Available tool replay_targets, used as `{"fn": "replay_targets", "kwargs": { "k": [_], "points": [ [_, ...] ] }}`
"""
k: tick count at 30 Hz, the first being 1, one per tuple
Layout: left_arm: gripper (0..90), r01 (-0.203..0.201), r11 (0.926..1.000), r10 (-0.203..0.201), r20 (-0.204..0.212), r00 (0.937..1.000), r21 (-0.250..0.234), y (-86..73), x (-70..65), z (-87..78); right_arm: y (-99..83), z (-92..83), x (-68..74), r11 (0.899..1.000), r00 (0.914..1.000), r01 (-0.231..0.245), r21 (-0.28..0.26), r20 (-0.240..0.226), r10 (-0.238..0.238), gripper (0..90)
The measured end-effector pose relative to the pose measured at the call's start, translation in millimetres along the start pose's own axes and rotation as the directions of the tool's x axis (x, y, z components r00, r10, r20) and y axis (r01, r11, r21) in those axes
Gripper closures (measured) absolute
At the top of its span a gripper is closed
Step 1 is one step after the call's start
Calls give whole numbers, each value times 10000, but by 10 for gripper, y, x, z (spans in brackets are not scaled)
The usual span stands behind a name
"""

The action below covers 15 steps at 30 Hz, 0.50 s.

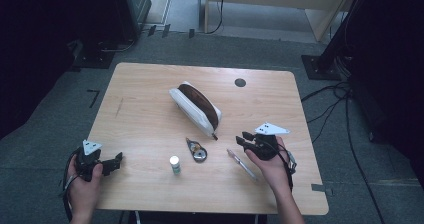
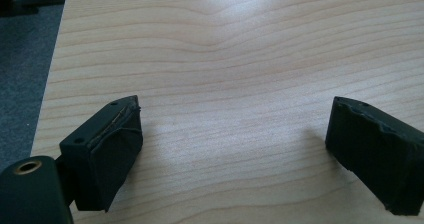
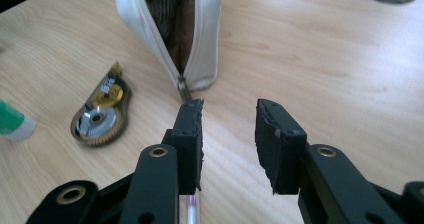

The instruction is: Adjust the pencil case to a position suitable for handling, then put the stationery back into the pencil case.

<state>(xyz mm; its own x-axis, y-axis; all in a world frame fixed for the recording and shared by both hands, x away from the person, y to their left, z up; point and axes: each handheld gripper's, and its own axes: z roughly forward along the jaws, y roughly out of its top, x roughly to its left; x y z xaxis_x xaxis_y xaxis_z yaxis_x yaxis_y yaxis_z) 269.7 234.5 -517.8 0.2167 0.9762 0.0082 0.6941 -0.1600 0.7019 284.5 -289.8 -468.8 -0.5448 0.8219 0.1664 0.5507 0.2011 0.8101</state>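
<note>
pencil case (image 1: 196, 107), tape dispenser (image 1: 196, 150), glue stick (image 1: 175, 164)

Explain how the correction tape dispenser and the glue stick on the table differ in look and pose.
The correction tape dispenser lies flat, while the glue stick stands upright. The dispenser is see-through with gears showing inside; the glue stick is white and green. The dispenser lies nearer the pencil case. Neither is touched by a gripper.

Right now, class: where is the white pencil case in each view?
High view: white pencil case lies open at the table's centre, running diagonally.
Left gripper view: not in this picture.
Right gripper view: top centre, zip end towards the fingers.
Shared landmark: correction tape roller beside its zip end.
</note>
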Motion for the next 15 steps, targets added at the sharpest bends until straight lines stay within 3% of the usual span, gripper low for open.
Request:
{"fn": "replay_targets", "kwargs": {
  "k": [9,15],
  "points": [
    [84,-14,10000,14,8,10000,-15,-4,-4,-2,-323,-62,55,9991,9993,-358,215,94,356,638],
    [84,-12,10000,12,9,10000,-15,-3,-4,-2,-509,-207,71,9984,9988,-471,304,172,466,644]
  ]
}}
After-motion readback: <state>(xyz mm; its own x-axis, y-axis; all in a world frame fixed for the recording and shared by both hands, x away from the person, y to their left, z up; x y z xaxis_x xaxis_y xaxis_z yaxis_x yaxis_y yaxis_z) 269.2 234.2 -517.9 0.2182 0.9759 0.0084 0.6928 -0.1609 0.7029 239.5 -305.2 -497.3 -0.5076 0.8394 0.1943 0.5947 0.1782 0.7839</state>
